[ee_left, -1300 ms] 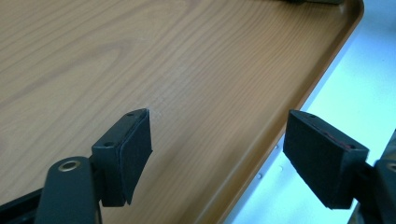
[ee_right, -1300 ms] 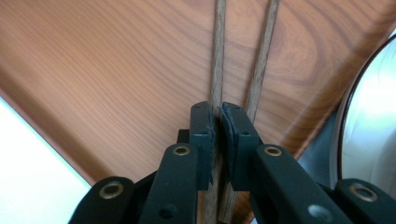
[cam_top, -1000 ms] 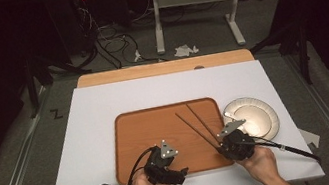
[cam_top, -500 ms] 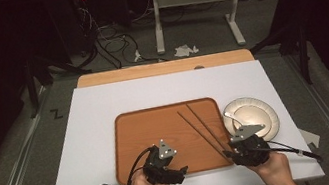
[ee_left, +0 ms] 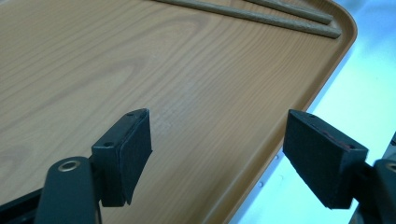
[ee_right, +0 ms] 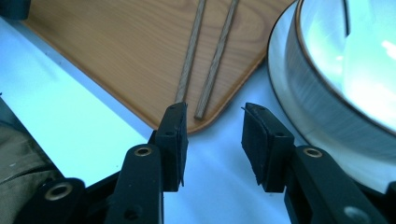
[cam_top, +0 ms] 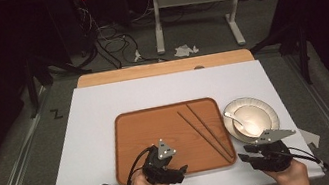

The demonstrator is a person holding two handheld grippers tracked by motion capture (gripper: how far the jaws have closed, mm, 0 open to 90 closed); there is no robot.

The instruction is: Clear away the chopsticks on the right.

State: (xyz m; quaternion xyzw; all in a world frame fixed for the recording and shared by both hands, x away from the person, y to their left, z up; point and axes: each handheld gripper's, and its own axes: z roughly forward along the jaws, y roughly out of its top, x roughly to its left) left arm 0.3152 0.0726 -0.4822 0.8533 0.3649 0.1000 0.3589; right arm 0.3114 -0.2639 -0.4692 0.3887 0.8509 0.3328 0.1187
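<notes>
Both grippers are held open, empty: left gripper (cam_top: 181, 169), right gripper (ee_right: 214, 140) (just opening); chopsticks (ee_right: 205, 60) are cut off above.

A lab-style recording space is showing here: a white-covered tabletop (cam_top: 108, 132) is standing on grey carpet, tangled cables (cam_top: 102, 37) are lying behind it, beside a white metal desk frame (cam_top: 188, 2), darkness surrounding.

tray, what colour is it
The tray is orange-brown with a wood-grain pattern, clearest in the left gripper view.
</notes>
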